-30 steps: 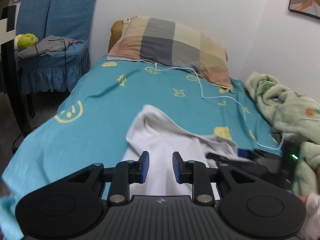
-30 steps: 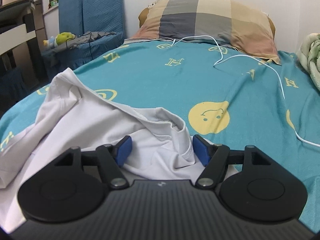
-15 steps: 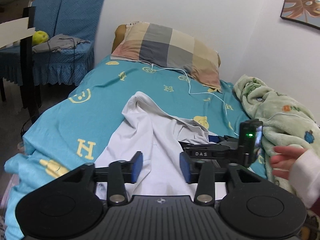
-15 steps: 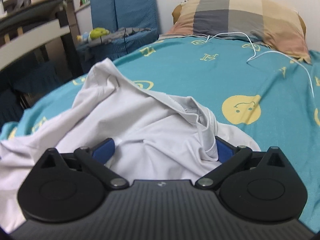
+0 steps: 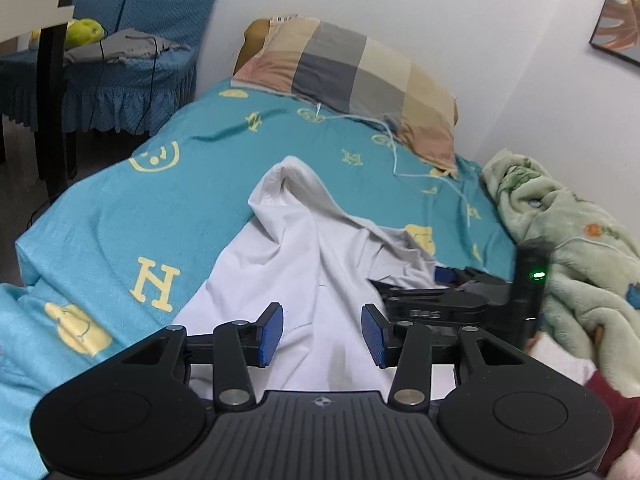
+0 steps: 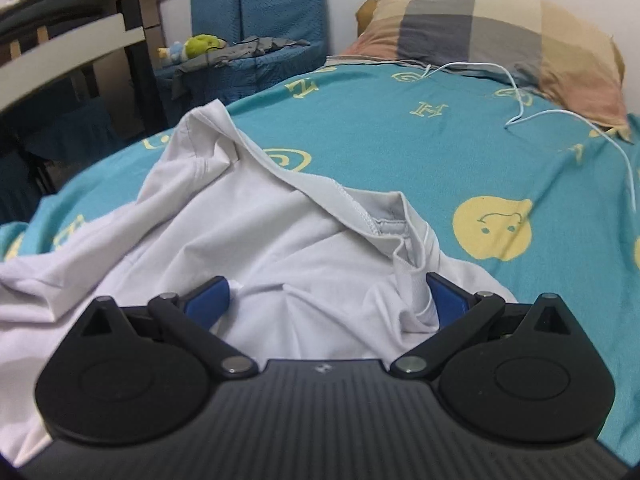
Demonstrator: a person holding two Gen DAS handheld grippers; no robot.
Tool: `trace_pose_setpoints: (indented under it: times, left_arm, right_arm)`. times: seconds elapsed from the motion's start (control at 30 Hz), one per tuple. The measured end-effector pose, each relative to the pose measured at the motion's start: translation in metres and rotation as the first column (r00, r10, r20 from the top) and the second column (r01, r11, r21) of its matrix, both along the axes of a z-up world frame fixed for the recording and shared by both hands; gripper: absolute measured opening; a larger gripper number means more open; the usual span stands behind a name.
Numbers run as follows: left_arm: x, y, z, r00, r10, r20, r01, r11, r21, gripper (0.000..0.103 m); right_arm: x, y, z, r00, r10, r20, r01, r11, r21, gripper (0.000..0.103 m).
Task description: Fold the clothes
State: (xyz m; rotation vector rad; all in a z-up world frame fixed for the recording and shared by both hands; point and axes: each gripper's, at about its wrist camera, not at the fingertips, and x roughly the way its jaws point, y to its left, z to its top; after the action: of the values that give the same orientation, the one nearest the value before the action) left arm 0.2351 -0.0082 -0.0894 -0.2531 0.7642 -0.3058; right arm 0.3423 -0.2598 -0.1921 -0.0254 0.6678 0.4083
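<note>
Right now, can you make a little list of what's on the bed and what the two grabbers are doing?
garment: white shirt, crumpled on the teal bedsheet
left gripper: open, over the shirt
right gripper: open wide, shirt fabric bunched between its fingers
pillow: plaid, at the head of the bed
cable: white, trailing from the pillow
blanket: green, by the wall

white shirt [image 6: 280, 248] lower part hidden, framed picture [image 5: 618, 20] cropped

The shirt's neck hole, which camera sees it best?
The right wrist view. There the white shirt's collar sits close, open, with its stitching visible. The left wrist view shows the shirt from farther off; its collar is only a crumpled fold.
</note>
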Motion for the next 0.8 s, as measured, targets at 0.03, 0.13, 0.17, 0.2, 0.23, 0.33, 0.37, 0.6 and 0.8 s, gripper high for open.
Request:
trace_pose_setpoints:
  times: [0.03, 0.13, 0.17, 0.2, 0.23, 0.33, 0.37, 0.6, 0.8]
  left_arm:
    - [0.003, 0.0, -0.003, 1.0, 0.003, -0.008, -0.003, 1.0, 0.001, 0.046]
    - [0.006, -0.001, -0.006, 1.0, 0.01, -0.015, -0.01, 1.0, 0.013, 0.046]
    - [0.005, -0.001, -0.006, 1.0, 0.013, -0.015, -0.013, 1.0, 0.023, 0.046]
    - [0.004, -0.001, -0.006, 1.0, 0.017, -0.015, -0.016, 0.999, 0.032, 0.047]
    - [0.002, 0.0, -0.007, 1.0, 0.02, -0.023, -0.019, 0.999, 0.035, 0.047]
    - [-0.007, 0.002, -0.007, 0.998, 0.017, -0.054, -0.016, 0.999, 0.036, 0.047]
    - [-0.01, 0.002, -0.006, 0.998, 0.012, -0.061, -0.009, 0.999, 0.038, 0.047]
    - [-0.028, 0.013, 0.003, 0.995, 0.007, -0.095, -0.007, 1.0, 0.004, 0.049]
    - [-0.033, 0.03, 0.013, 0.994, 0.015, -0.11, -0.019, 0.999, -0.033, 0.049]
  right_arm:
    - [-0.002, -0.005, 0.003, 1.0, -0.027, 0.002, 0.027, 1.0, 0.009, 0.103]
    - [-0.011, -0.023, 0.012, 0.989, -0.147, 0.022, 0.146, 0.988, 0.051, 0.102]
    - [-0.017, -0.033, 0.015, 0.978, -0.202, 0.041, 0.199, 0.977, 0.078, 0.101]
    - [-0.019, -0.038, 0.017, 0.973, -0.223, 0.051, 0.219, 0.972, 0.082, 0.1]
    - [-0.021, -0.044, 0.02, 0.968, -0.244, 0.06, 0.239, 0.967, 0.085, 0.1]
    - [-0.019, -0.05, 0.021, 0.964, -0.262, 0.049, 0.258, 0.964, 0.067, 0.072]
    - [-0.016, -0.05, 0.02, 0.962, -0.269, 0.035, 0.266, 0.961, 0.071, 0.062]
    - [0.002, -0.018, 0.016, 0.972, -0.227, 0.059, 0.23, 0.972, -0.044, 0.014]
    - [0.034, -0.025, 0.046, 0.943, -0.306, 0.132, 0.309, 0.951, -0.002, 0.012]
